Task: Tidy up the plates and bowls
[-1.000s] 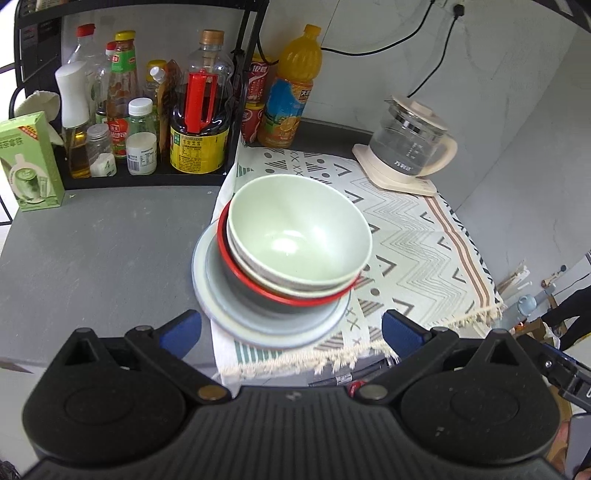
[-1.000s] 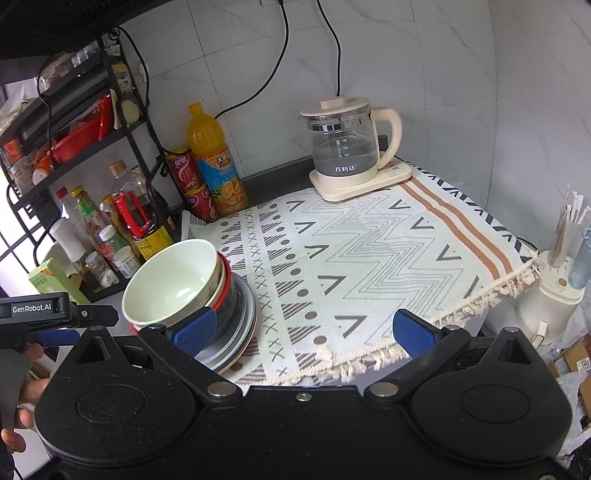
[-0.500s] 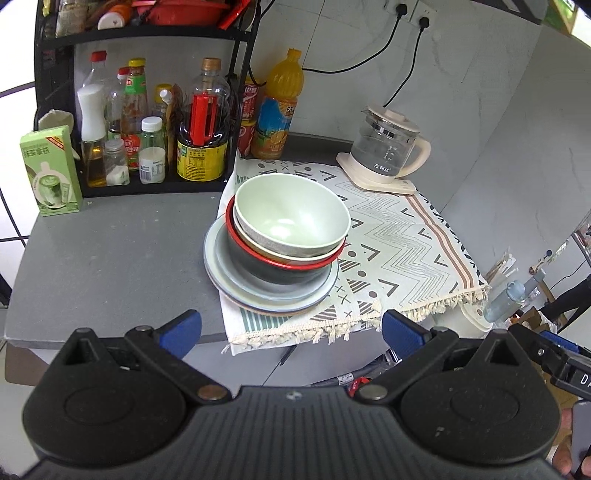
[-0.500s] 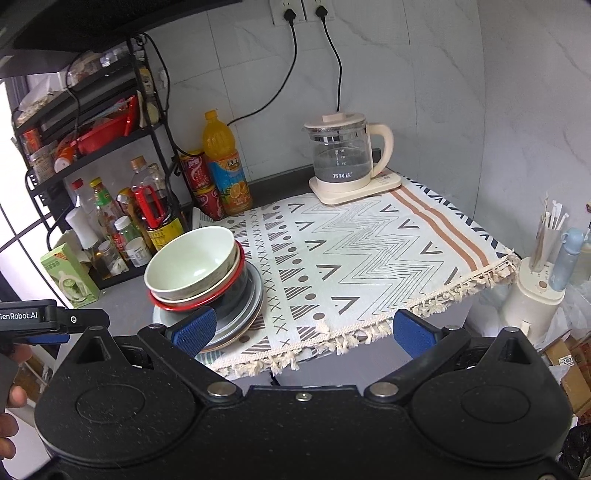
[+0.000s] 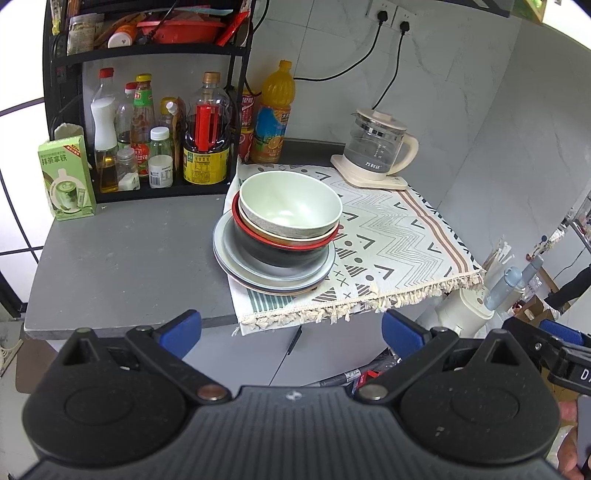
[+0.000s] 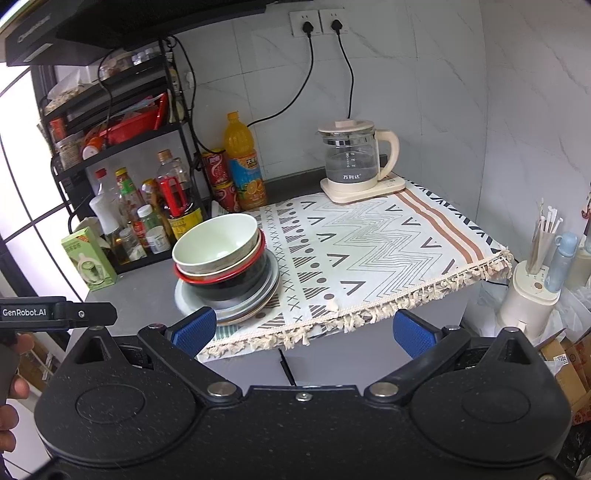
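Both tools have drawn back from the tabletop (image 5: pixel 122 258) since a second ago: the stack of dishes now looks smaller and sits well beyond the fingertips in both wrist views, and the front edge of the grey slab and the wall sockets (image 6: pixel 319 21) have come into view. The stack itself has not shifted.

The left tool (image 5: pixel 291 328) is spread wide with nothing between its ribbed blue pads (image 5: pixel 183 330). Ahead of it, a black wire rack (image 5: pixel 147 110) holds glass and plastic bottles. The dishes lie at the left edge of the fringed woven mat (image 5: pixel 388 236), partly overhanging onto bare tabletop: glossy grey plates (image 5: pixel 236 269) at the bottom, a black bowl (image 5: pixel 280 254) with a red rim, a beige bowl, and a smooth pale green bowl (image 5: pixel 290 205) on top, all round and nested. Farther right stands a glass kettle (image 5: pixel 376 147) on a cream base.

The right tool (image 6: pixel 304 328) is likewise wide open and holds nothing.
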`<move>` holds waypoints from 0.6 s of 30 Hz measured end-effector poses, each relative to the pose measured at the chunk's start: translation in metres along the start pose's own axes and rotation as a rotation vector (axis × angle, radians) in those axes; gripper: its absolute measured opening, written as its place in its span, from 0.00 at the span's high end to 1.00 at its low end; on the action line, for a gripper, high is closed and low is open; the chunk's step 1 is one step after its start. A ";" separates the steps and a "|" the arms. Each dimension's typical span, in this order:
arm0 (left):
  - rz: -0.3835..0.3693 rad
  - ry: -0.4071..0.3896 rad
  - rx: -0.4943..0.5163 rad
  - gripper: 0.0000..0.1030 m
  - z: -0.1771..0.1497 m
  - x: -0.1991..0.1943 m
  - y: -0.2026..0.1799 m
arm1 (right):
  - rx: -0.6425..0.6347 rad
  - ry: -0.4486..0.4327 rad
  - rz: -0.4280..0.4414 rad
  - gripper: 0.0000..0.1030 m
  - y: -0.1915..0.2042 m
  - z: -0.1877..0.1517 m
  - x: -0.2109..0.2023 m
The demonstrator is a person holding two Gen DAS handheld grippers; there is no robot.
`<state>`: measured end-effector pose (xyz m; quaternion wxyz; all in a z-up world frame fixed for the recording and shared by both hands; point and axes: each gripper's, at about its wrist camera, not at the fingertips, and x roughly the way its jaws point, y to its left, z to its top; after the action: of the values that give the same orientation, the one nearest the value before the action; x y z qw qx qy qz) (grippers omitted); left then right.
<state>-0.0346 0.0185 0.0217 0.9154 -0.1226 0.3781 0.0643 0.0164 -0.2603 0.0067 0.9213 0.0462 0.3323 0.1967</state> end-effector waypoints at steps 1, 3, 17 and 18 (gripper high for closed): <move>0.000 -0.003 0.003 0.00 -0.001 -0.002 -0.001 | 0.000 -0.001 0.002 0.00 0.001 -0.001 -0.002; 0.007 -0.010 0.008 0.00 -0.002 -0.006 -0.002 | -0.001 -0.006 0.005 0.00 0.003 -0.002 -0.005; 0.013 -0.025 0.016 0.00 -0.003 -0.015 -0.009 | -0.008 -0.040 0.004 0.00 0.009 -0.001 -0.019; 0.017 -0.024 0.017 0.00 -0.003 -0.015 -0.010 | -0.008 -0.040 0.002 0.00 0.008 -0.001 -0.018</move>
<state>-0.0456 0.0078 0.0317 0.9203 -0.1110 0.3685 0.0702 0.0002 -0.2602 0.0184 0.9278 0.0468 0.3128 0.1978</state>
